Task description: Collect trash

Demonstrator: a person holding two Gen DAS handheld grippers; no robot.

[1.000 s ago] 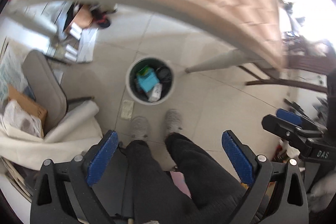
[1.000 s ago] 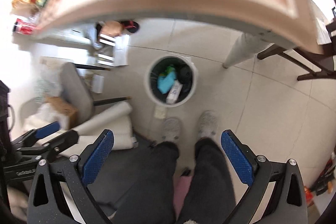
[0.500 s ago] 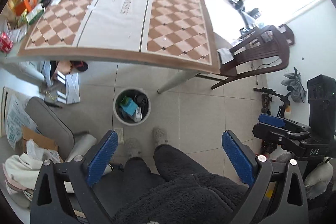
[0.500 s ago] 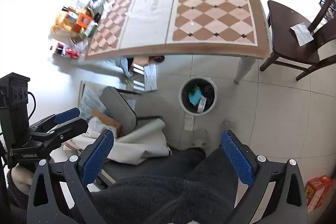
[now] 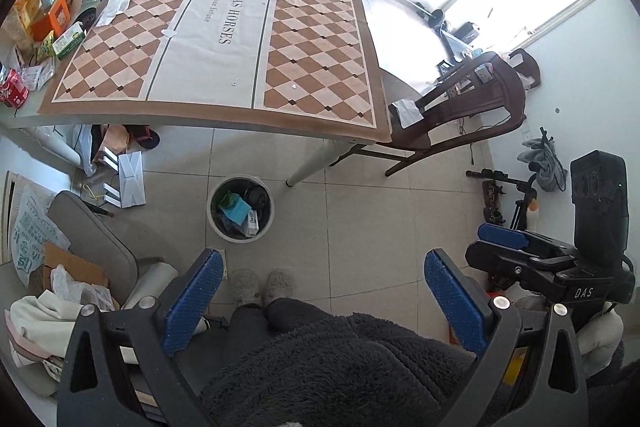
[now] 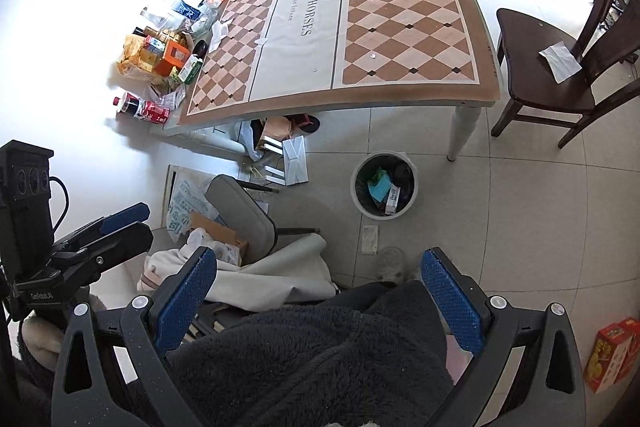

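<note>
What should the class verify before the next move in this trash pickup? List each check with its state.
1. Left gripper jaws open, empty: ok.
2. Right gripper jaws open, empty: ok.
3. Bin upright on floor, has room: ok.
4. Trash left on table, such as the tissue: not ok.
5. Paper on floor beside bin: not ok.
6. Trash within reach: cannot tell.

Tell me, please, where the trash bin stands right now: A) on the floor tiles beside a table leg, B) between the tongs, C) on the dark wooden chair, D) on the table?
A: the trash bin stands on the floor tiles, near the white table leg, with trash already inside.
</note>
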